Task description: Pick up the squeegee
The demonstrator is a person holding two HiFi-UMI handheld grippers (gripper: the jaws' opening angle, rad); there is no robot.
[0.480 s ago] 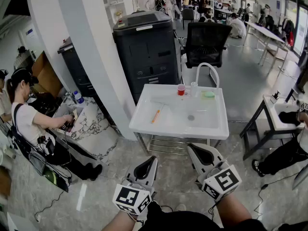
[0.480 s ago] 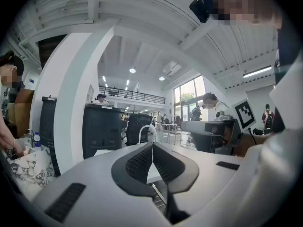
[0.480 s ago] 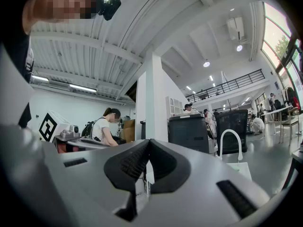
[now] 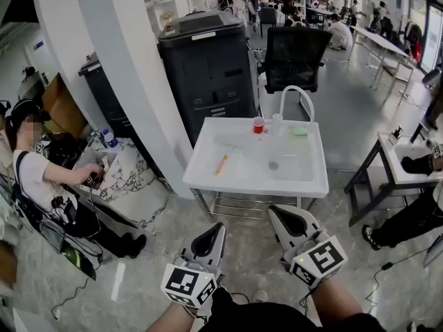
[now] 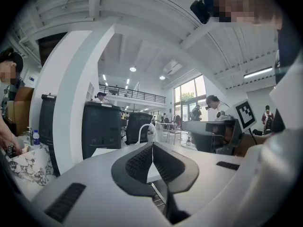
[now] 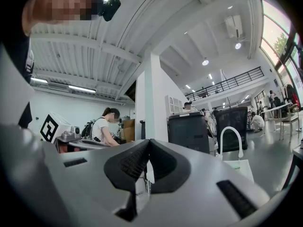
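The squeegee (image 4: 222,163) has an orange handle and lies flat in the left part of the white sink table (image 4: 208,178), well ahead of both grippers. My left gripper (image 4: 216,229) and right gripper (image 4: 277,214) are held low over the tiled floor, short of the table's front edge, pointing toward it. Both are shut with nothing between the jaws. In the left gripper view the left gripper (image 5: 152,146) has its pads pressed together, and in the right gripper view so does the right gripper (image 6: 149,142). The squeegee does not show in either gripper view.
A red cup (image 4: 258,124), a clear cup (image 4: 277,124), a green sponge (image 4: 299,132) and a white faucet (image 4: 296,95) stand at the sink's back. A white pillar (image 4: 128,81) and black printer (image 4: 208,64) flank it. A person (image 4: 41,178) crouches at left; another table (image 4: 398,168) stands at right.
The sink table sits slightly higher and further left in the head view. Both grippers stay shut and in about the same place.
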